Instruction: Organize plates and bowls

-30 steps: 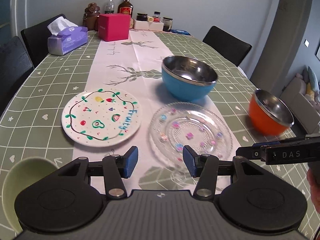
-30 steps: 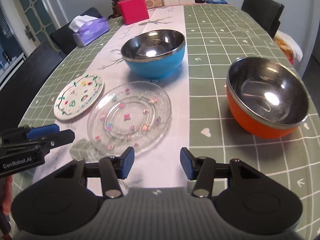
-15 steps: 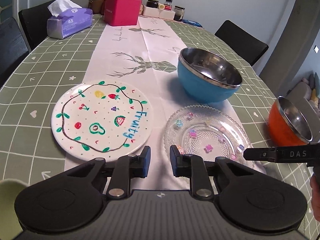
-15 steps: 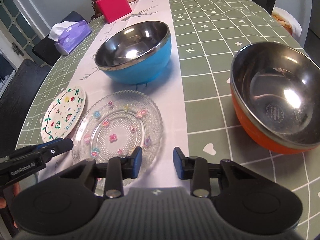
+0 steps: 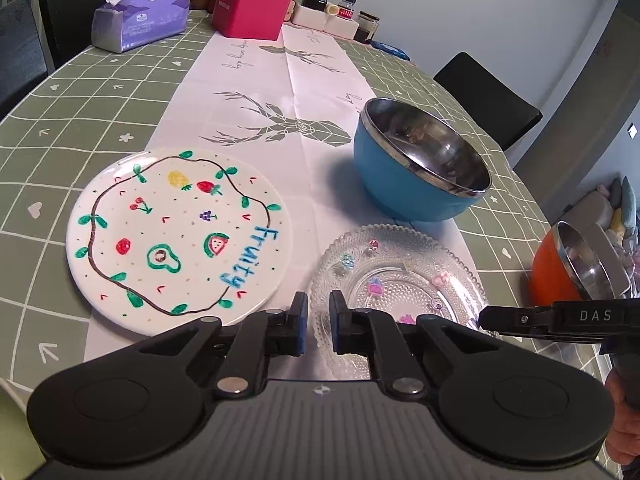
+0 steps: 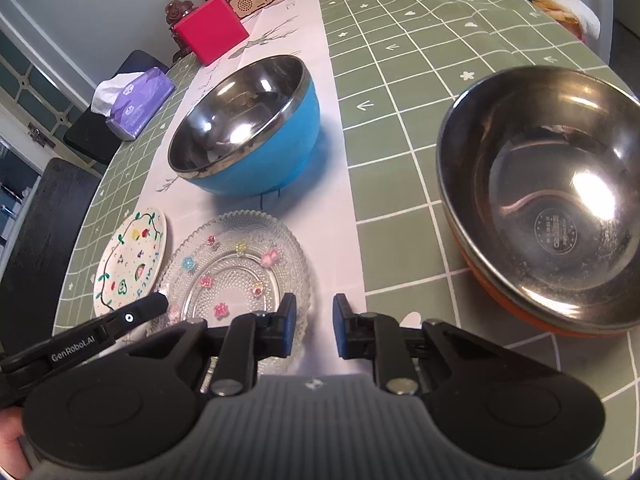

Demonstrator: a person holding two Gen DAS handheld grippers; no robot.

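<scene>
A white plate painted with fruit (image 5: pixel 178 236) lies left of a clear glass plate (image 5: pixel 396 280) on the table runner. A blue steel-lined bowl (image 5: pixel 420 164) stands behind the glass plate, and an orange bowl (image 5: pixel 560 268) sits at the right. My left gripper (image 5: pixel 318 322) hovers between the two plates' near rims, jaws nearly closed and empty. In the right wrist view my right gripper (image 6: pixel 314 328) is narrowly open and empty, just right of the glass plate (image 6: pixel 240 268), with the orange bowl (image 6: pixel 548 200), blue bowl (image 6: pixel 248 124) and white plate (image 6: pixel 130 254) around it.
A purple tissue box (image 5: pixel 138 20), a pink box (image 5: pixel 252 6), jars and bottles (image 5: pixel 340 16) stand at the far end. Black chairs (image 5: pixel 488 96) ring the green checked tablecloth (image 5: pixel 60 112). The table's right edge runs close behind the orange bowl.
Both grippers have narrowed their jaws from wide open. The left one moved forward toward the gap between the plates; the right one moved forward and right, closer to the orange bowl.
</scene>
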